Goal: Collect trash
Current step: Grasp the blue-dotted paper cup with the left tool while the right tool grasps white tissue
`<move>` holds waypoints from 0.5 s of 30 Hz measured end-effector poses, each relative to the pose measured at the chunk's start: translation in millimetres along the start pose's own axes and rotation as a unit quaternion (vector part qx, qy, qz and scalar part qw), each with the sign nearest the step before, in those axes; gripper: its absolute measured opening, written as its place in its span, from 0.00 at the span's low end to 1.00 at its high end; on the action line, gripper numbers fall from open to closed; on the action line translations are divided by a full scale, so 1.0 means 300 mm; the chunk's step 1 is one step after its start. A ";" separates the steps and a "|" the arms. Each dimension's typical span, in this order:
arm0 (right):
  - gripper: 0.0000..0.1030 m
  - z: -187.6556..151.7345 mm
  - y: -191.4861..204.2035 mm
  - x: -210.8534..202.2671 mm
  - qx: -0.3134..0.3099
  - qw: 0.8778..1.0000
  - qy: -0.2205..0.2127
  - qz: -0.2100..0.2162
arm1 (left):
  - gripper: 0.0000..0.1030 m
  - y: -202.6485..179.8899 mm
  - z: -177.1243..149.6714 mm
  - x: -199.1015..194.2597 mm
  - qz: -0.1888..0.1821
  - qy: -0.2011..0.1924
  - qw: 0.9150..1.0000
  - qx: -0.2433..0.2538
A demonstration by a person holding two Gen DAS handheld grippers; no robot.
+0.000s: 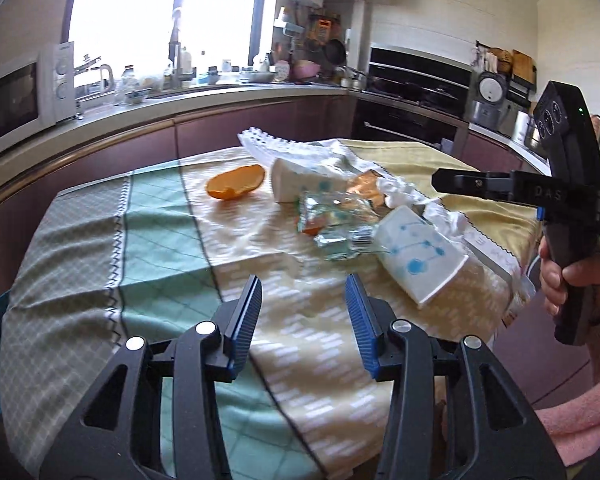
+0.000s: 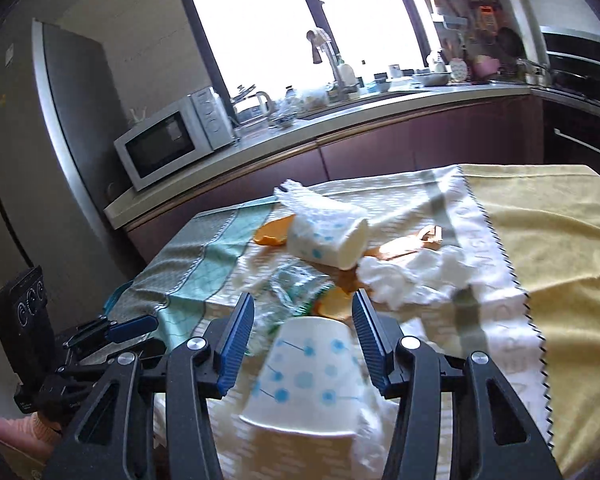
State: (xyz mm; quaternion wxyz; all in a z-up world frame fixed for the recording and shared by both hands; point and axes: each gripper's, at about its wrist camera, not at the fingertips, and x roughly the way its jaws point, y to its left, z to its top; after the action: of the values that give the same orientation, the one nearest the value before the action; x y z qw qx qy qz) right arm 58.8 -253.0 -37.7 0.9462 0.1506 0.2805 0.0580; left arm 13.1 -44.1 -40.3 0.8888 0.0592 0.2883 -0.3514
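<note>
1. Lower left: left gripper (image 1: 304, 312), jaws spread and empty, above cloth-covered table (image 1: 100, 240).
2. Centre: orange peel (image 1: 236, 186), foil wrapper (image 1: 336, 220), paper cups (image 1: 418, 254) awaiting collection.
3. Right: right gripper (image 2: 304, 332), jaws spread astride near cup; closing likely next.

Your near cup (image 2: 304, 376) is motion-blurred, its rim edge smeared. The far cup (image 2: 328, 238) hides most of the orange peel (image 2: 272, 234). Lettering on the white cloth strip (image 2: 484, 240) cannot be read.
</note>
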 end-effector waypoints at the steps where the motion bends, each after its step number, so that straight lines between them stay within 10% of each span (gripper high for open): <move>1: 0.52 -0.010 -0.027 -0.012 0.007 1.000 -0.002 -0.010 | 0.43 -0.011 0.002 0.014 -0.011 0.005 1.000 0.006; 15: 0.52 -0.107 -0.170 0.015 0.063 0.998 0.019 -0.005 | 0.51 -0.216 0.017 0.164 -0.066 0.047 0.994 0.069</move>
State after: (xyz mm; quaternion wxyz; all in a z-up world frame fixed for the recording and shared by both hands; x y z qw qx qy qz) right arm 46.2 -292.3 -81.8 0.9295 0.2077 0.3024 0.0384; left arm 1.8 -123.1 -56.9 0.8428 0.1180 0.3082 -0.4252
